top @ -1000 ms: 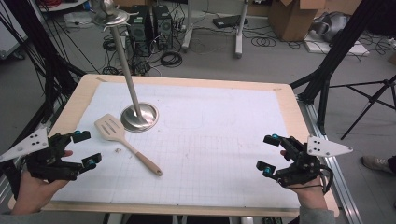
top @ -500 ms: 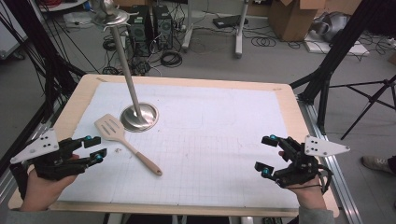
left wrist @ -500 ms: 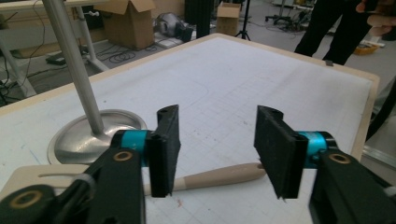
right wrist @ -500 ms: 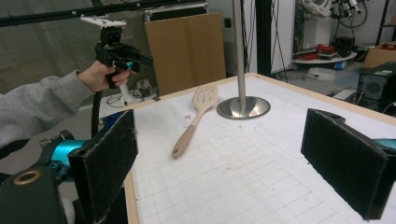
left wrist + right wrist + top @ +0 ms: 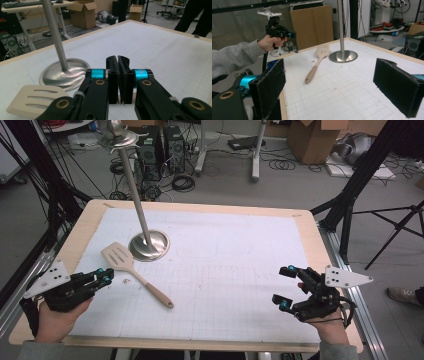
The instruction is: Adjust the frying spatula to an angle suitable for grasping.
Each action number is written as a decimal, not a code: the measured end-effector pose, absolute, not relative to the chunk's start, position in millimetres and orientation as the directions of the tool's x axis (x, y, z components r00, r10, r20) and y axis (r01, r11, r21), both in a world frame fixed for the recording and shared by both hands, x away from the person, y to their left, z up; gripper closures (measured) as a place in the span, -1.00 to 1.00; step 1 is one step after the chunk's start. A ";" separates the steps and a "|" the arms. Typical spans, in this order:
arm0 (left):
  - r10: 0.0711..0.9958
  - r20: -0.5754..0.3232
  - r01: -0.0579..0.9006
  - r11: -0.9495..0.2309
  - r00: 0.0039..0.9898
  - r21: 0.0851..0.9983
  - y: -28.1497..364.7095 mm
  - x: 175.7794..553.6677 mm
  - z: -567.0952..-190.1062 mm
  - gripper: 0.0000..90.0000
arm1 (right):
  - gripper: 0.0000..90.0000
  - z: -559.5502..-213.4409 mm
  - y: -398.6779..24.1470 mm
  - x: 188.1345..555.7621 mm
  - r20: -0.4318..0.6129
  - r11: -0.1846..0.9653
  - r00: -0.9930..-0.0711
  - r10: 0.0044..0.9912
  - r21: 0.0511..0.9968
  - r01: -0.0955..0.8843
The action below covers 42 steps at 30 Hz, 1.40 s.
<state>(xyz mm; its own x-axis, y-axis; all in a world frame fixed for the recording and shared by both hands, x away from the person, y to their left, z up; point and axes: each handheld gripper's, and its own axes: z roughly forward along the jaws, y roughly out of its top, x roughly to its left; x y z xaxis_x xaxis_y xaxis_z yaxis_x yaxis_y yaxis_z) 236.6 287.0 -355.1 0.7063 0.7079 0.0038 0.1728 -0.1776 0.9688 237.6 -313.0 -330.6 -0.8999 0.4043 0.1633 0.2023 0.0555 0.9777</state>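
Lower left of the high view: left hand-held gripper (image 5: 104, 278), jaws just closed together, nothing between them. Lower right: right hand-held gripper (image 5: 284, 287), jaws wide apart, empty. Just beyond the left one, the spatula (image 5: 131, 271) lies flat on the desk (image 5: 225, 270). Farther back, touching its blade, stands the metal stand (image 5: 148, 244). No containers are in view.

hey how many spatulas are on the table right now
1. The spatula lies flat on the white mat at the table's left side, its slotted blade just beside the metal stand's base, handle pointing toward the person. Nothing on the table could hide another.
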 end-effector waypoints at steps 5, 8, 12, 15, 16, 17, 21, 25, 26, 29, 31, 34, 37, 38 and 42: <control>0.714 0.001 0.194 -0.192 0.700 0.962 286.6 243.9 -365.6 0.99 | -0.78 -331.1 -312.1 237.8 0.166 0.059 -0.900 0.403 0.977 0.206; 0.715 0.024 0.196 -0.223 0.699 0.955 285.7 248.3 -373.1 0.99 | -0.78 -330.9 -312.4 237.8 0.163 0.056 -0.900 0.403 0.978 0.202; 0.727 0.030 0.225 -0.251 0.686 0.942 284.4 252.8 -379.5 0.99 | -0.78 -331.5 -312.9 237.5 0.170 0.057 -0.899 0.403 0.976 0.210; 0.732 0.031 0.238 -0.260 0.680 0.936 282.7 255.6 -381.5 0.99 | -0.78 -332.3 -313.4 237.9 0.168 0.060 -0.900 0.401 0.976 0.209; 0.734 0.027 0.239 -0.256 0.679 0.937 281.9 256.6 -382.2 0.99 | -0.78 -332.6 -313.3 238.1 0.169 0.058 -0.900 0.403 0.976 0.209; 0.733 0.023 0.244 -0.255 0.680 0.936 281.5 257.6 -382.8 0.99 | -0.78 -332.9 -313.4 237.7 0.175 0.061 -0.898 0.404 0.974 0.218; 0.728 0.014 0.260 -0.262 0.685 0.929 277.4 261.2 -387.1 0.99 | -0.78 -333.6 -313.3 238.2 0.172 0.063 -0.898 0.405 0.975 0.215; 0.723 0.005 0.282 -0.276 0.691 0.919 273.5 266.2 -394.4 0.99 | -0.78 -333.7 -313.7 237.8 0.174 0.063 -0.898 0.405 0.974 0.217; 0.724 -0.002 0.289 -0.272 0.690 0.918 272.7 267.7 -396.3 0.99 | -0.78 -333.7 -313.9 237.9 0.171 0.062 -0.898 0.405 0.975 0.214; 0.726 -0.002 0.299 -0.281 0.688 0.912 270.4 271.4 -400.7 0.99 | -0.78 -333.7 -314.3 237.7 0.173 0.060 -0.898 0.404 0.975 0.214; 0.723 -0.018 0.309 -0.273 0.691 0.911 270.5 273.8 -402.9 0.99 | -0.78 -333.6 -314.5 237.5 0.173 0.059 -0.898 0.405 0.975 0.214; 0.724 -0.015 0.315 -0.282 0.690 0.906 269.4 276.3 -405.2 0.99 | -0.78 -333.2 -314.8 237.0 0.173 0.055 -0.897 0.406 0.975 0.213; 0.723 -0.011 0.319 -0.290 0.690 0.902 267.7 278.7 -407.2 0.99 | -0.78 -332.7 -314.8 236.7 0.173 0.054 -0.898 0.404 0.976 0.212; 0.723 -0.015 0.323 -0.289 0.691 0.901 267.1 279.8 -407.8 0.99 | -0.78 -332.8 -314.7 236.7 0.173 0.053 -0.898 0.405 0.976 0.213; 0.719 -0.010 0.331 -0.307 0.695 0.892 262.7 285.6 -411.4 0.99 | -0.78 -333.7 -314.5 237.1 0.171 0.059 -0.898 0.405 0.976 0.212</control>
